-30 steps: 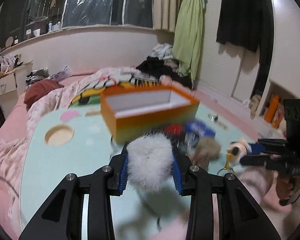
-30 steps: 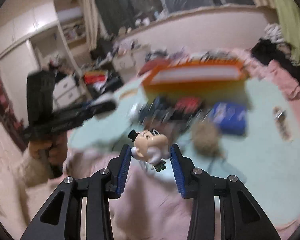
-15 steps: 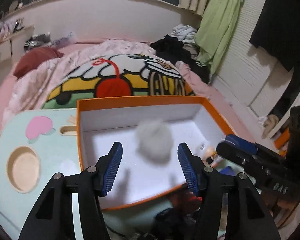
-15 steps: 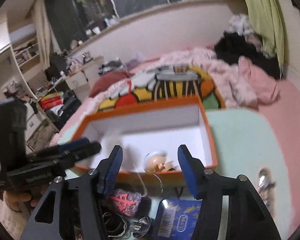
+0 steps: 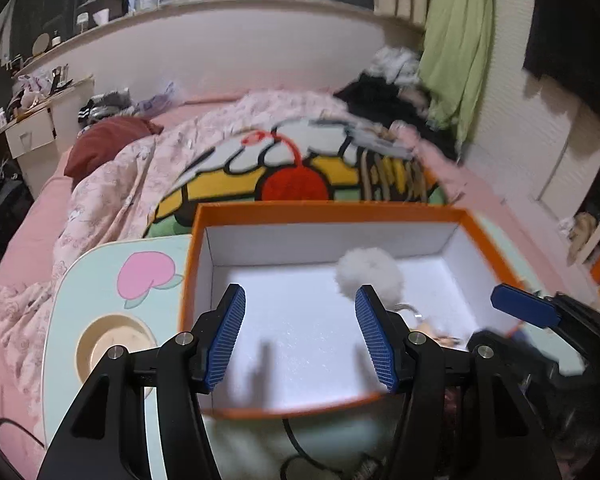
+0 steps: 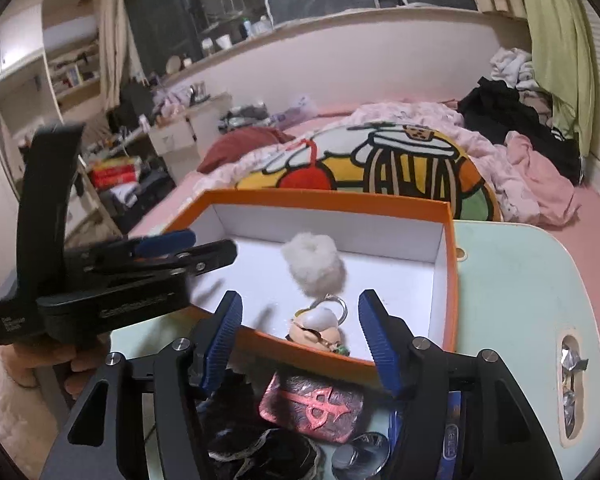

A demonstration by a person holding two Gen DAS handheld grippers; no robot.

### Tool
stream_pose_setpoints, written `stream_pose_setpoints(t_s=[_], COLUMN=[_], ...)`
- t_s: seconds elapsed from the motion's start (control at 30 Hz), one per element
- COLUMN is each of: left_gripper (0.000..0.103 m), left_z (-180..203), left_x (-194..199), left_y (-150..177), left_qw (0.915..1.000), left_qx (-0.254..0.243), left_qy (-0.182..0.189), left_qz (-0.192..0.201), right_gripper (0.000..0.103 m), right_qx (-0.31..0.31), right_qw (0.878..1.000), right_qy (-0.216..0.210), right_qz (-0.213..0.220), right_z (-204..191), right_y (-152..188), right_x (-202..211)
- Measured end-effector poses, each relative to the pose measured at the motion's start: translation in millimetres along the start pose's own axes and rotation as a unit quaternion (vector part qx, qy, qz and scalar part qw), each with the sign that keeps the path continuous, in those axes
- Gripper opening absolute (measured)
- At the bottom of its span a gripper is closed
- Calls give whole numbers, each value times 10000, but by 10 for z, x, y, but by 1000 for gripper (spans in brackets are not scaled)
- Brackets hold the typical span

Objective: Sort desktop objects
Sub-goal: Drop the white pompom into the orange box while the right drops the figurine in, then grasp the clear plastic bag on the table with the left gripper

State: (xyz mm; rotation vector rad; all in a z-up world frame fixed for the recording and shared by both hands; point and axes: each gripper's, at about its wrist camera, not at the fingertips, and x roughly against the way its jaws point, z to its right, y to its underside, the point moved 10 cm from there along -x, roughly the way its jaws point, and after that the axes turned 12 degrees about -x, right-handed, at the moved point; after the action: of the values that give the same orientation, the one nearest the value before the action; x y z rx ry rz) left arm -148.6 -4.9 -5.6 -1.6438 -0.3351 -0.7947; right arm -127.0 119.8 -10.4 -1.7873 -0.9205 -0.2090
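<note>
An orange box (image 5: pixel 328 214) with a white inside stands on the mint-green desk (image 6: pixel 516 280), which sits on a bed with a pink quilt (image 5: pixel 112 184) and a cartoon-printed cushion (image 6: pixel 404 168) behind it. Inside the box lie 2 things: a white fluffy pompom (image 6: pixel 314 266) toward the middle, and a small figure-head keychain (image 6: pixel 320 330) near the front wall, its metal ring touching the pompom's lower edge.

The left gripper (image 5: pixel 300 336) hangs over the front of the box with its blue pads apart and nothing between them; the pompom shows just past its right pad. The right gripper (image 6: pixel 300 344) hangs over the box's near wall, its jaws opening, the keychain lying below and between the pads without touching them.

In front of the box, on the desk, sit a red patterned pouch (image 6: pixel 312 408), a dark tangle of bands (image 6: pixel 260 452) and a blue packet (image 6: pixel 452 440). A slot in the desk (image 6: pixel 572 384) holds crumpled foil.
</note>
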Motion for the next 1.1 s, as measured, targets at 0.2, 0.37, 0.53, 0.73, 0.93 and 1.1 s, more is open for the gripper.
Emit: stream_pose_setpoints(t_s=[0.2, 0.37, 0.53, 0.73, 0.93, 1.1], left_gripper=[81, 81, 85, 99, 100, 100], left_z=[299, 601, 679, 632, 651, 648], left_x=[688, 871, 742, 696, 688, 688], left_y=[230, 1053, 1471, 1448, 1487, 1487], left_qw=[9981, 9967, 9962, 9972, 9971, 9971], left_qx=[-172, -456, -859, -666, -675, -673], left_qy=[414, 652, -42, -301, -335, -335], left_qz=[411, -127, -135, -149, -128, -128], right_gripper=[82, 86, 89, 103, 103, 103], right_qx=[337, 724, 786, 408, 441, 444], right_qw=[9982, 9962, 9912, 9904, 9904, 9905], right_qy=[72, 468, 997, 1170, 1169, 1154], right_qz=[487, 118, -372, -616, -596, -595], right_z=[-20, 92, 338, 581, 627, 621], right_y=[231, 779, 1252, 1348, 1372, 1378], right_x=[770, 998, 820, 639, 648, 650])
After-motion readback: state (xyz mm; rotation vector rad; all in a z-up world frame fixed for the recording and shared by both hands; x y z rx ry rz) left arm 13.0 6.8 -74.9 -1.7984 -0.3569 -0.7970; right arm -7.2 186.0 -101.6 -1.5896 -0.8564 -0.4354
